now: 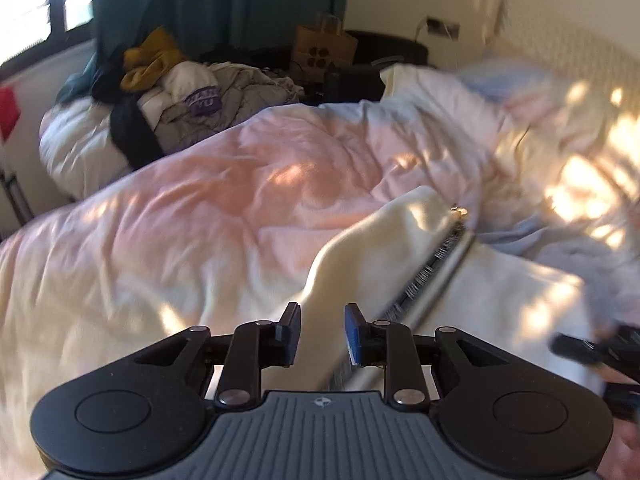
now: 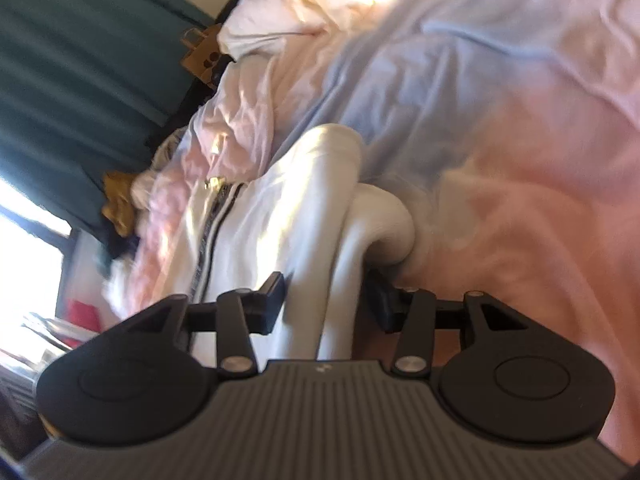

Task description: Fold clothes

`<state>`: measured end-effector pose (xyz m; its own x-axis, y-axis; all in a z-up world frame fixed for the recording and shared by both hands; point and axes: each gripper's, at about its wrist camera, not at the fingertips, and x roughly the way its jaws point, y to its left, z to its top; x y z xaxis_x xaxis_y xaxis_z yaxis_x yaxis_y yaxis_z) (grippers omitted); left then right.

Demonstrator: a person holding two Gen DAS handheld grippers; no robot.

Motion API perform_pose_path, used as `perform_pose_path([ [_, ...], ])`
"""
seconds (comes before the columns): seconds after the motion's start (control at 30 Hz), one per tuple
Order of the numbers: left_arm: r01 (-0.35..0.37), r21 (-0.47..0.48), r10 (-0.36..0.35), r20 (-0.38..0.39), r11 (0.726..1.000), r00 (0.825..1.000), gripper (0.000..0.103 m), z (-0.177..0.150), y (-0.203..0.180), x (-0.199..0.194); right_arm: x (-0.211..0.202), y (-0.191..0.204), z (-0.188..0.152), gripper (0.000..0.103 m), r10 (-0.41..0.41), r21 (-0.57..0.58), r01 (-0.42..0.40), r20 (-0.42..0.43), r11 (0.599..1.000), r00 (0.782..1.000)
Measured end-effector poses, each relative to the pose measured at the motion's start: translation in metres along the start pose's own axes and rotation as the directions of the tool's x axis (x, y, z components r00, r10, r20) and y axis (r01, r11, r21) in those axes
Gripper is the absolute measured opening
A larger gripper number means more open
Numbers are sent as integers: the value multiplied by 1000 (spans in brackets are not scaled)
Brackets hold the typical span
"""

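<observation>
On a bed spread with a rumpled pink duvet [image 1: 248, 184], a cream zip-up jacket [image 1: 384, 248] lies part-folded as two hand-held grippers work its near edge. The right gripper [image 2: 326, 300] stands with its jaws moderately apart around a thick rolled fold of the jacket, the pads not clearly pressing on the cloth; should it lift from here, the roll could slip out and spring open. The left gripper [image 1: 322, 334] hovers just over the jacket's near edge with a narrow gap between its blue pads [image 1: 354, 336] and nothing held; a close at this angle may catch only one layer, or snag the zip [image 1: 434, 268], and drag the fold askew. The soft duvet could also bunch up with the garment. The jacket is pale, thick and smooth, its dark-edged zip running down the front, dappled with sunlight. A heap of unfolded clothes [image 1: 168, 92] waits at the far end of the bed.
</observation>
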<state>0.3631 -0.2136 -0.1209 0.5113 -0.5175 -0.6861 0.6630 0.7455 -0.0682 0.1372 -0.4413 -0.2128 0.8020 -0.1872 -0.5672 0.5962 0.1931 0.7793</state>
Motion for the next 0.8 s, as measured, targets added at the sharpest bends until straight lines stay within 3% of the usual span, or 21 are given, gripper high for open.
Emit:
perform_pose_path([
  [0.1,28,-93,-27,19,995,999,26,-34,16,-54,3,-15,10,50,110,131,-99,-81,986,991],
  [0.23,-21,-236,29,33,971,999,27,-95,39,-126,18,-42,20,48,279,354,-190,-219,916,935],
  [0.3,-42,-314,59,43,948,997,30,-128,52,-157,19,-51,21,48,308,410,-197,-224,890,925],
  [0.5,-121,-471,160,42,874,986,30,-195,84,-208,30,-43,23,51,350,398,-236,-245,887,904],
  [0.6,-144,-538,195,39,830,980,30,-217,98,-223,41,-42,28,50,339,407,-232,-212,883,917],
  [0.8,-173,-519,215,22,837,976,30,-217,103,-212,53,-20,42,50,300,238,-261,-144,935,943],
])
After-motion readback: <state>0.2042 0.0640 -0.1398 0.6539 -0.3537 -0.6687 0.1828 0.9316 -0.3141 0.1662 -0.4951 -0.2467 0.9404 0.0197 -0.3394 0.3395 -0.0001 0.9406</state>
